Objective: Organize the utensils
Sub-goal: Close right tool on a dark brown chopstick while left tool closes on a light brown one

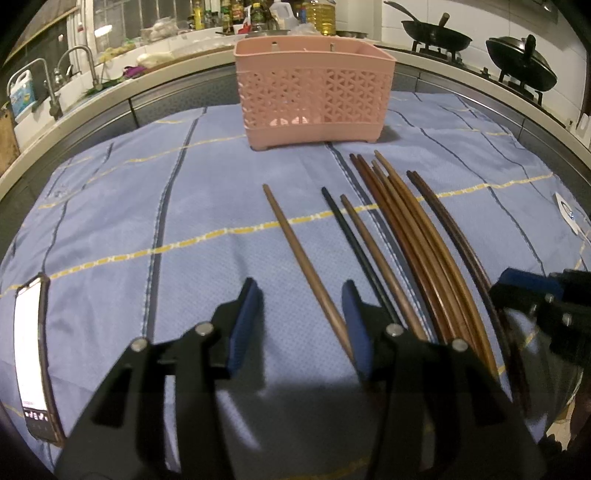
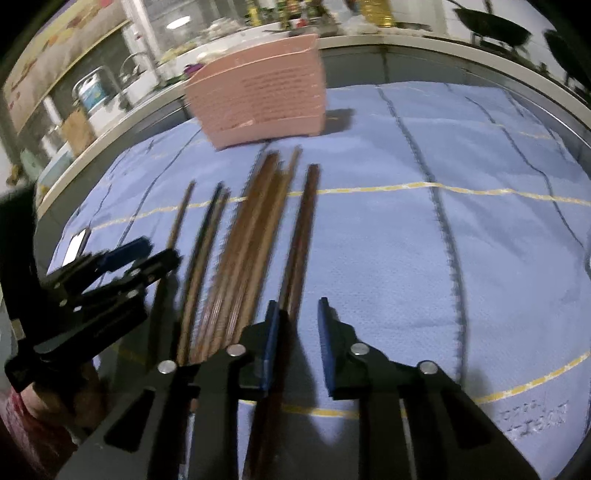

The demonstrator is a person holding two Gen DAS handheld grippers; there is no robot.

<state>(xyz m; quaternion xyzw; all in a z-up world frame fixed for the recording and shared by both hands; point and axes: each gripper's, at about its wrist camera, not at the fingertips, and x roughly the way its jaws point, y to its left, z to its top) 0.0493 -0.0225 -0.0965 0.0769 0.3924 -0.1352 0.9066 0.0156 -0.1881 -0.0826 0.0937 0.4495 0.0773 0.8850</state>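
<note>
the chopsticks (image 1: 413, 243) lie side by side on the blue cloth (image 1: 184, 206), their tips pointing toward the pink basket (image 1: 314, 92). a single brown chopstick (image 1: 303, 262) lies apart on the left of the row, next a black one (image 1: 354, 251) with another brown one (image 1: 376, 258) touching it, then a tight bundle of brown sticks, and furthest right a dark pair (image 1: 454, 236). the basket stands upright on the far part of the cloth, past the tips and not touching them; its lattice walls show nothing standing inside.

the left gripper (image 1: 299, 295) hangs low over the near end of the row with its jaws partly apart. the single brown chopstick runs up between its blue pads (image 1: 243, 325), close to the right-hand one, and neither pad presses on it.

the right gripper (image 2: 297, 325) is over the near end of the dark pair (image 2: 301, 236). its jaws stand narrow, with a gap between them. the pair passes under the left pad; the picture is blurred, and i cannot tell whether the pad touches the sticks. nothing is pinched between the pads.

each gripper shows at the edge of the other's view. a phone (image 1: 33, 354) with a lit screen lies on the cloth at the far left. behind the table is a kitchen counter with a sink tap (image 1: 85, 62), bottles (image 1: 321, 14) and two black woks (image 1: 436, 35) on a stove.
</note>
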